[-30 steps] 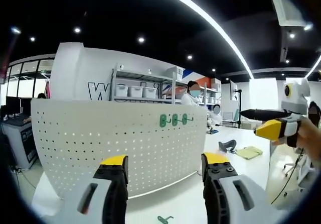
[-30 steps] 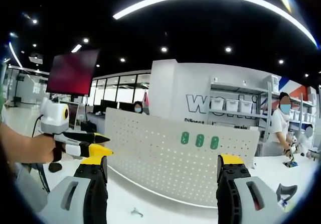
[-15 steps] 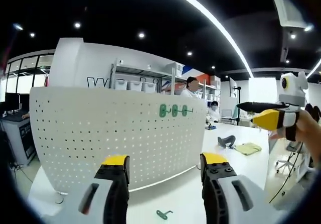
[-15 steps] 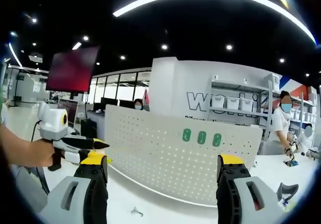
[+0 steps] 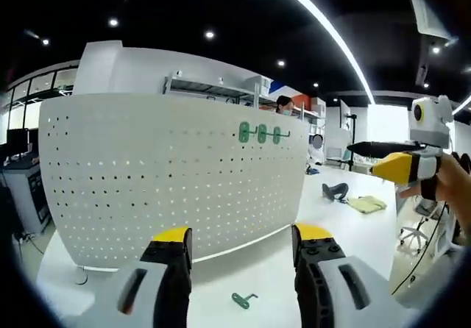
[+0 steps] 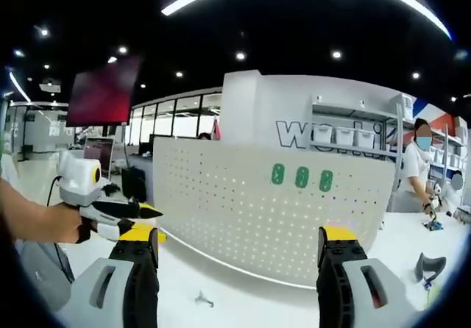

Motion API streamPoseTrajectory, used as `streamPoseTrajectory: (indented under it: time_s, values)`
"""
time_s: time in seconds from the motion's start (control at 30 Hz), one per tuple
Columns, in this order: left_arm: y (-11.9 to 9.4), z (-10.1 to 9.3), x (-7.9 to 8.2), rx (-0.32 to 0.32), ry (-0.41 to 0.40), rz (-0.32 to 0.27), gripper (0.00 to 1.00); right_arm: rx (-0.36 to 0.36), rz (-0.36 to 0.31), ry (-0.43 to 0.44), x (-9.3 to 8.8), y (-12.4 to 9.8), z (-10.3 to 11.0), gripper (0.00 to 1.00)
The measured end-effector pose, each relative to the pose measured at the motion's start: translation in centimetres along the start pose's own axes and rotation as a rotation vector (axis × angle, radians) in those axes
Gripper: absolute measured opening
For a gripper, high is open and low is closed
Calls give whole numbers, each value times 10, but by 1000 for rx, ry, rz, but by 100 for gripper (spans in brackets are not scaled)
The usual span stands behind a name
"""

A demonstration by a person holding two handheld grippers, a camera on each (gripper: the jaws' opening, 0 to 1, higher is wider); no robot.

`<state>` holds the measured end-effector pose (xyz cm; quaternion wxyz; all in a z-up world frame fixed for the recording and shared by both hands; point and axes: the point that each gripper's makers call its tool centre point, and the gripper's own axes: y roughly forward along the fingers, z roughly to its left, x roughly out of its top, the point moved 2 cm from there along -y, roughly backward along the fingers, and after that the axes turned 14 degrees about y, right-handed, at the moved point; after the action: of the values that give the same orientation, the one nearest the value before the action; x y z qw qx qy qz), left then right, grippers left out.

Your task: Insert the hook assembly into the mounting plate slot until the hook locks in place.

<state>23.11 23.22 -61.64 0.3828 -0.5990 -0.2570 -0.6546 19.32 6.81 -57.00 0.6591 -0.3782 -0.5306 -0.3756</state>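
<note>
A white perforated mounting plate (image 5: 169, 188) stands upright on the white table, and it appears as the plate (image 6: 272, 218) in the right gripper view. Three green hooks (image 5: 262, 132) hang in a row near its top; they are the same hooks (image 6: 302, 177) in the right gripper view. A loose green hook (image 5: 243, 299) lies flat on the table in front of the plate, small and greyish as the hook (image 6: 203, 298). My left gripper (image 5: 243, 234) is open and holds nothing. My right gripper (image 6: 238, 234) is open too, with nothing between its jaws.
The right gripper (image 5: 397, 165), held by a hand, enters the left gripper view from the right. The left gripper (image 6: 110, 210) shows at the left of the right gripper view. A dark tool (image 5: 335, 190) and yellow cloth (image 5: 366, 204) lie on the table. A person (image 6: 421, 166) stands by shelves.
Both cameras have come closer to the plate, which now looks larger and hides more of the shelves. The loose hook lies where it was. Both grippers stay open.
</note>
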Motion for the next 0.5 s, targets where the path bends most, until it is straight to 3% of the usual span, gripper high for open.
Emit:
streamPoseTrajectory:
  time_s: [0.5]
  values:
    - [-7, 3, 10, 6, -10, -34, 56, 37, 159, 84, -88, 46, -7, 80]
